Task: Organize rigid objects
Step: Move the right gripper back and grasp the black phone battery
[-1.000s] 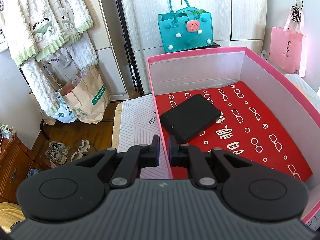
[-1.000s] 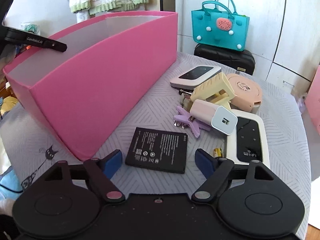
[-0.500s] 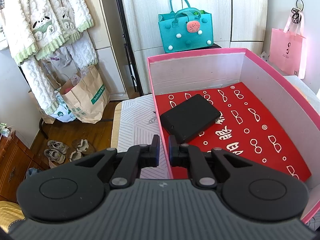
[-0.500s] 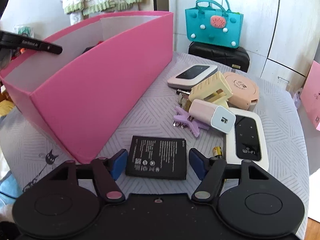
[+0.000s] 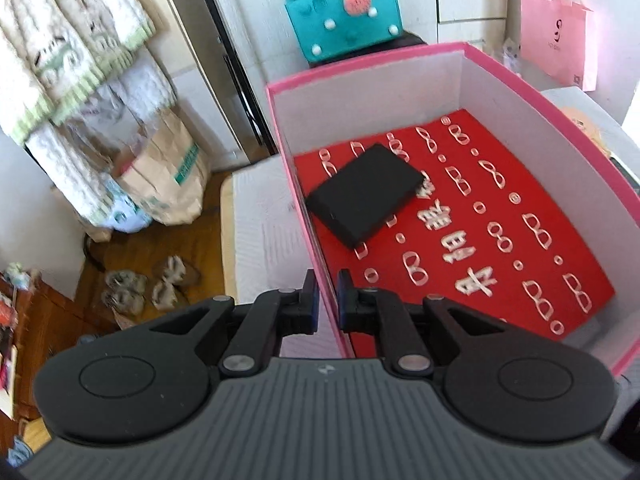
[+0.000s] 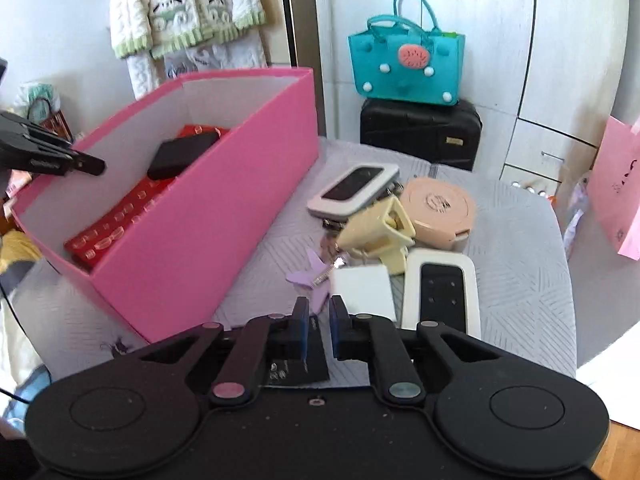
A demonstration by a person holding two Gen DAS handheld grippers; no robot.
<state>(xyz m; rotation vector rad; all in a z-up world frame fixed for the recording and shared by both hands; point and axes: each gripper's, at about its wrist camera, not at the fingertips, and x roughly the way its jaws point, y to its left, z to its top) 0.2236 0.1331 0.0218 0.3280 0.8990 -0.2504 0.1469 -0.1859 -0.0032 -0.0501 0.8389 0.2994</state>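
The left gripper (image 5: 325, 295) clamps its jaws on the near wall of the pink cardboard box (image 5: 496, 50), where a flat black case (image 5: 366, 196) lies on the red lining. Beside the box on the bench (image 6: 516, 248), the right gripper (image 6: 319, 322) has just been closing its jaws; they now stand narrow over the flat black phone battery (image 6: 298, 368), though contact is unclear.

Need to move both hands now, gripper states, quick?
Left gripper: closed on the pink box wall.
Right gripper: jaws just closed, pinching the black battery.
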